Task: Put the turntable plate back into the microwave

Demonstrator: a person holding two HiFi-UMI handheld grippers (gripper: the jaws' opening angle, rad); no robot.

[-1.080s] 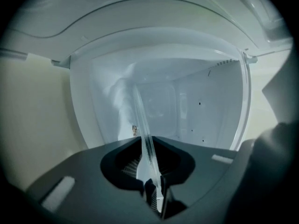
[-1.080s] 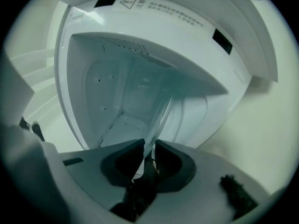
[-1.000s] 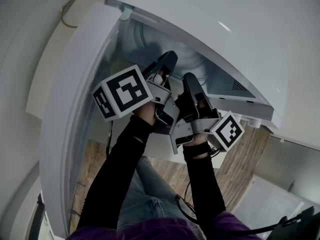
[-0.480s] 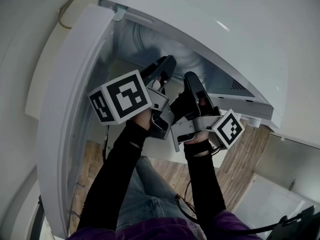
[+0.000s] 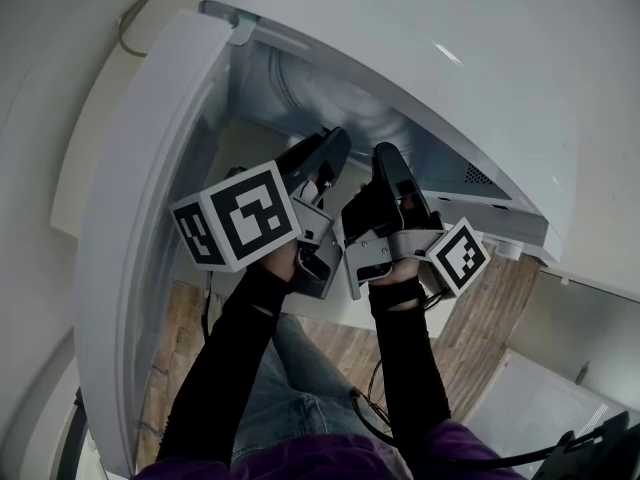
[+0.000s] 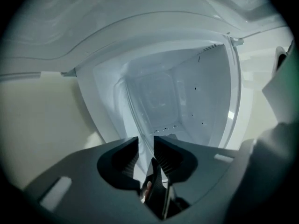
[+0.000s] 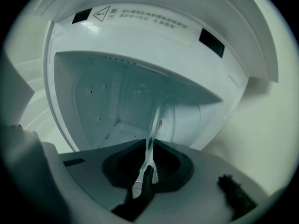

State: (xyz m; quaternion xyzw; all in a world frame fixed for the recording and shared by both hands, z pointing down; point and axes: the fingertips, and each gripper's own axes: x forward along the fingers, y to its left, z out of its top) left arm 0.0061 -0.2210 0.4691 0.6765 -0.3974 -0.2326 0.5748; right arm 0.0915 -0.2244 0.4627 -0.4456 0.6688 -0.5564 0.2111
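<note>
Your right claw (image 7: 148,146) just closing, pinching rim of clear glass turntable plate (image 7: 155,120), your left claw (image 6: 145,147) just opening, rim loose between its pads, both at open white microwave (image 5: 420,48)

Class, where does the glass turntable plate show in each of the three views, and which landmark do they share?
Head view: turntable plate, upper centre, a translucent disc inside the open microwave.
Left gripper view: turntable plate rim-on, a curved line from centre to bottom centre.
Right gripper view: turntable plate, a thin upright edge, lower centre.
Shared landmark: the microwave cavity.
</note>
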